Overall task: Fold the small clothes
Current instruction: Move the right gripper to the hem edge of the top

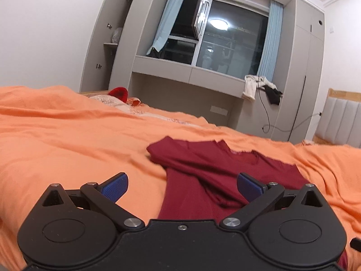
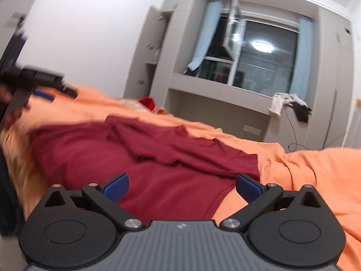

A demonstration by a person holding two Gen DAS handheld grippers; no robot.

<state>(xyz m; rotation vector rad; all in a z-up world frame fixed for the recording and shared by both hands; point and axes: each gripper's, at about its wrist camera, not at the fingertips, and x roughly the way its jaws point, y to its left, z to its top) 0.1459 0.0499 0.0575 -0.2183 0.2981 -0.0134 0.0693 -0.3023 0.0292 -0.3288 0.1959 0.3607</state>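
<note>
A dark red garment point(image 1: 216, 171) lies partly folded on the orange bedsheet point(image 1: 67, 140). My left gripper point(image 1: 182, 187) is open and empty, just above the garment's near left edge. In the right wrist view the same garment point(image 2: 140, 158) spreads across the bed, with a folded flap on top. My right gripper point(image 2: 182, 187) is open and empty over its near right part. The left gripper point(image 2: 42, 90) shows blurred at the far left of the right wrist view, held above the bed.
A red hat point(image 1: 118, 93) and pale cloth point(image 1: 117, 105) lie at the bed's far side. Grey cabinets with a window ledge point(image 1: 189, 72) stand behind, with clothes point(image 1: 261, 88) and a cable hanging off it. A padded headboard point(image 1: 340, 122) is at right.
</note>
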